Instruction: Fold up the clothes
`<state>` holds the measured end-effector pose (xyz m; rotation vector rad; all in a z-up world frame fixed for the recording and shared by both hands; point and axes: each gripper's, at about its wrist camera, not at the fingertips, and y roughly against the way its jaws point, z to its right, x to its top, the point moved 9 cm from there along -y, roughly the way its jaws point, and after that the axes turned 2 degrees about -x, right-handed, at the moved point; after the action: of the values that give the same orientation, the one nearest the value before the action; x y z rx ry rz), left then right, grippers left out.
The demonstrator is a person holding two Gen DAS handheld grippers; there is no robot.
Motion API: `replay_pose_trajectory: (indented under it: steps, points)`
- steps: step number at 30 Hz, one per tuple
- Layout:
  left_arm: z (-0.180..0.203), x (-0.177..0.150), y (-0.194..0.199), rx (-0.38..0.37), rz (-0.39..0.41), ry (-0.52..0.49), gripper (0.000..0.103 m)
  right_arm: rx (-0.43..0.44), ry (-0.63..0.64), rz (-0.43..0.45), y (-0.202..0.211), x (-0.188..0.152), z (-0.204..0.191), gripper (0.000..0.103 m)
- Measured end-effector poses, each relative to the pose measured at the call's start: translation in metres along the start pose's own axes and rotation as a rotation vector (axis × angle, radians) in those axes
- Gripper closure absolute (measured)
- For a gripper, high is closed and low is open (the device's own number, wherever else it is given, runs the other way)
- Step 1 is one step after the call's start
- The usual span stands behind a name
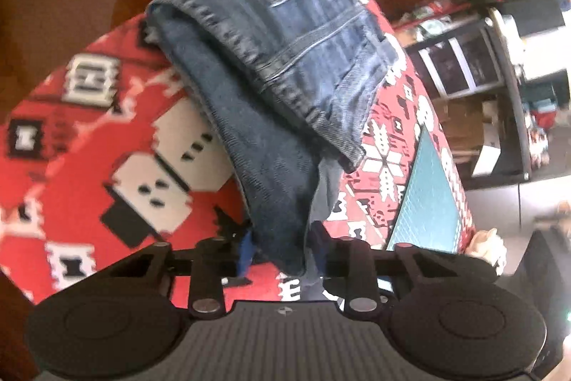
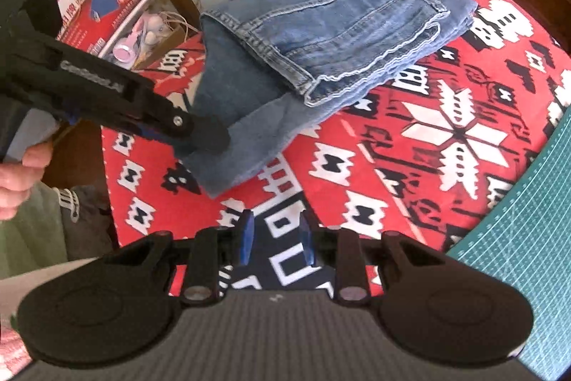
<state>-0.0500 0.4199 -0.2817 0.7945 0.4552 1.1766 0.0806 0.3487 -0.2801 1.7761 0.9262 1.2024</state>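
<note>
- Where the red patterned cloth [image 2: 446, 138] covers the table, a pair of blue jeans [image 2: 321, 34] is seen lying partly folded, the upper layers stacked towards the far side.
- A loose lower corner of the jeans is clamped between the fingers of the left gripper [image 1: 282, 249], as shown in both views; the denim is drawn up from the table to those fingers.
- The left gripper is held by a hand [image 2: 18, 174] at the left edge of the right wrist view.
- The right gripper [image 2: 276, 238] is held above the cloth, near the jeans but apart from them, its blue-padded fingers parted and holding nothing.
- A green cutting mat [image 2: 535, 256] is seen on the table's right side, clear of the jeans.
</note>
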Motion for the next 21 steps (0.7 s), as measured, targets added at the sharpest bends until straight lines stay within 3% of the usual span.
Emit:
replay_pose_trajectory:
  steps: [2,7,13,19,21]
  points:
    - [-0.005,0.001,0.002,-0.029,-0.020,0.103,0.087,0.026,0.013,0.011,0.001,0.001,-0.005,0.071]
    - [-0.006,0.008,0.015,-0.096,-0.059,0.382,0.090,0.053,0.057,0.058,0.005,0.012,-0.016,0.070]
    - [-0.006,0.017,0.019,-0.079,-0.134,0.598,0.090,0.094,-0.007,0.139,0.017,0.031,-0.016,0.068]
    - [-0.002,0.021,0.016,-0.042,-0.171,0.640,0.090,0.080,0.012,0.176,0.013,0.041,-0.021,0.073]
    - [-0.003,0.020,0.016,-0.028,-0.174,0.636,0.090,0.078,0.029,0.175,0.012,0.041,-0.024,0.085]
